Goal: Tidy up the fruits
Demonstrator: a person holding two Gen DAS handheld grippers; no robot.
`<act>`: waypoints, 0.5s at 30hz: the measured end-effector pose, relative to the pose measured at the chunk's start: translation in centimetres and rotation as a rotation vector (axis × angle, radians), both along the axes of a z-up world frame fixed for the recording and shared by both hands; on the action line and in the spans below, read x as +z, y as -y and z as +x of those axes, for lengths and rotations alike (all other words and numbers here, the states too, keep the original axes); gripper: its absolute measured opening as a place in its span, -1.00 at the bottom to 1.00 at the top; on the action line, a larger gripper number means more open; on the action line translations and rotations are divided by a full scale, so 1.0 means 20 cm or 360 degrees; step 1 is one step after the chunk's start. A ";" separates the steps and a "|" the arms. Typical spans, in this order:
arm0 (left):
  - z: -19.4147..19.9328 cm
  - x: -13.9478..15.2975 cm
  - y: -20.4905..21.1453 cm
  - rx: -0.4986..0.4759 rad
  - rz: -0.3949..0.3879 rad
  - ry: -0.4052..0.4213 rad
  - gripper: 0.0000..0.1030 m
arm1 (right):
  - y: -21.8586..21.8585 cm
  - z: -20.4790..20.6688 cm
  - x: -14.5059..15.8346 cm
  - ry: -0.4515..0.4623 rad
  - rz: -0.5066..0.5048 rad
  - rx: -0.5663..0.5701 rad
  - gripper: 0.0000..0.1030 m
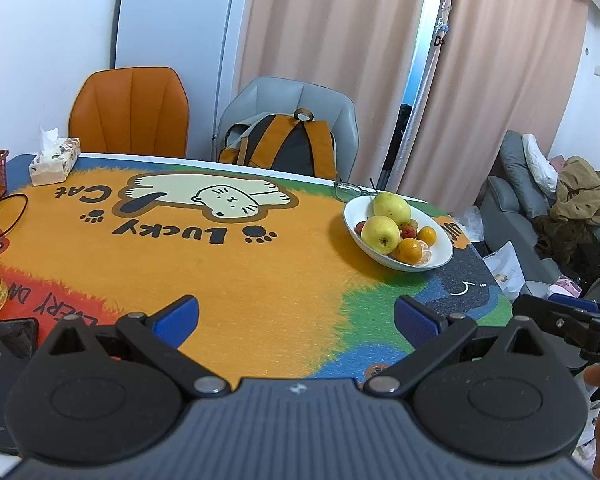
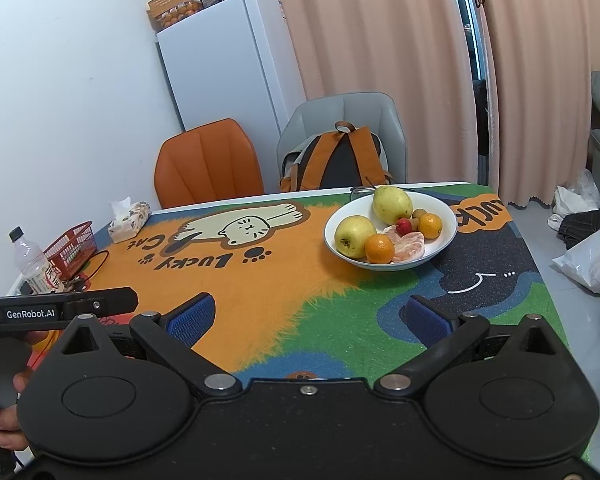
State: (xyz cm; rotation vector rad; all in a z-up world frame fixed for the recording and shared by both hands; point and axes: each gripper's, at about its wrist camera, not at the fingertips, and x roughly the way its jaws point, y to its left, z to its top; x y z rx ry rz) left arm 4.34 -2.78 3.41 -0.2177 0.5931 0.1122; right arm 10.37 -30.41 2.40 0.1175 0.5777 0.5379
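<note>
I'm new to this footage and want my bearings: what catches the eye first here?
The bright cat-print tablecloth covering the table, then the white bowl of fruit at its far right, holding two yellow-green apples, oranges and small red fruits. Both grippers, left and right, hover open over the near edge.

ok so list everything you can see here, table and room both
white bowl: 1, far right of table
yellow-green apples: 2, in bowl
oranges: 2 whole, in bowl
peeled orange: 1, in bowl front
small red fruit: at least 1, in bowl
cat mat: 1, multicolour, covers table
tissue box: 1, far left
red basket: 1, left edge
bottle: 1, clear, left
glasses: 1, behind bowl
orange chair: 1
grey chair: 1
backpack: 1, on grey chair
fridge: 1, white
curtains: pink
left gripper: open, empty
right gripper: open, empty
</note>
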 end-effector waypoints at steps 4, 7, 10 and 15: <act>-0.01 0.00 -0.01 0.0010 0.0011 -0.0012 1.00 | -0.01 0.00 0.01 -0.0002 -0.0010 0.0008 1.00; -0.02 0.01 -0.01 0.0014 0.0019 -0.0008 1.00 | -0.01 -0.01 0.01 -0.0002 -0.0010 0.0016 1.00; -0.03 0.01 -0.02 0.0020 0.0018 -0.0009 1.00 | -0.02 -0.01 0.02 -0.0002 -0.0014 0.0021 1.00; -0.02 0.01 -0.02 0.0024 0.0021 -0.0008 1.00 | -0.03 -0.01 0.02 -0.0001 -0.0013 0.0029 1.00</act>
